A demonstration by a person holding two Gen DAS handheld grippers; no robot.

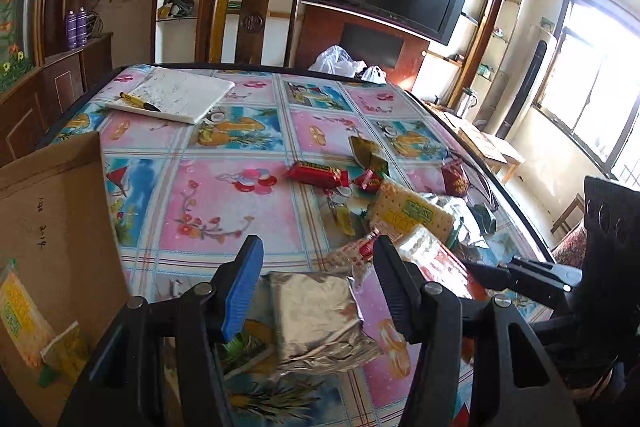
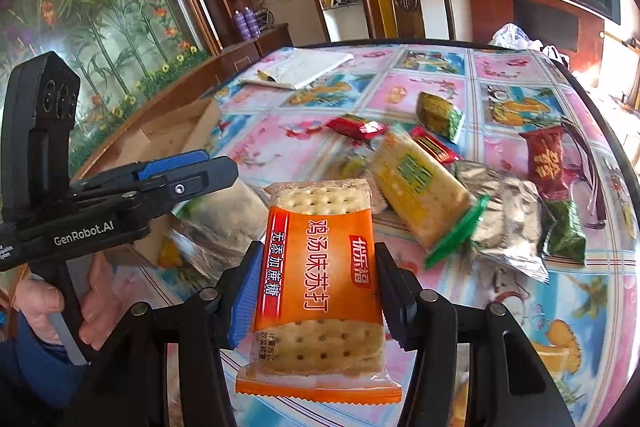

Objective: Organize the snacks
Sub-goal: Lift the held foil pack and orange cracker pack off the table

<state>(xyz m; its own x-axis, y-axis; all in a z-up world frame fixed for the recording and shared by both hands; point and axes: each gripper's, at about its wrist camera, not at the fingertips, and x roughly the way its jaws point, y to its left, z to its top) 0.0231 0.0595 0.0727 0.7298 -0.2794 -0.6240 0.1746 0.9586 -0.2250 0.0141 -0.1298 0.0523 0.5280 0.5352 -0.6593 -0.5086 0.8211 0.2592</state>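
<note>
Crackers in the orange packet [image 2: 316, 291] sat clamped between the fingers of the right gripper [image 2: 318, 291], lifted clear of the tabletop [image 2: 420, 91]. We judged the step in hand to be carrying this packet over to the cardboard box [image 2: 180, 131] at the left edge. To do it well, we thought the squeeze should stay on the packet's flat sides without crushing the crackers, and the packet should cross above the box wall before being let go. The right gripper pointed forward and down, with the packet's long side running away from the camera.

The left gripper [image 1: 318, 287] hung low over a silver foil packet [image 1: 316, 315] lying on the tabletop. Its fingers stood apart either side of the foil, and we could not tell whether they pressed on it. It too tilted forward and down. A hand [image 2: 44, 303] gripped its handle in the right view. Other snacks [image 2: 420, 183] lay scattered to the right, well apart from the box.
</note>
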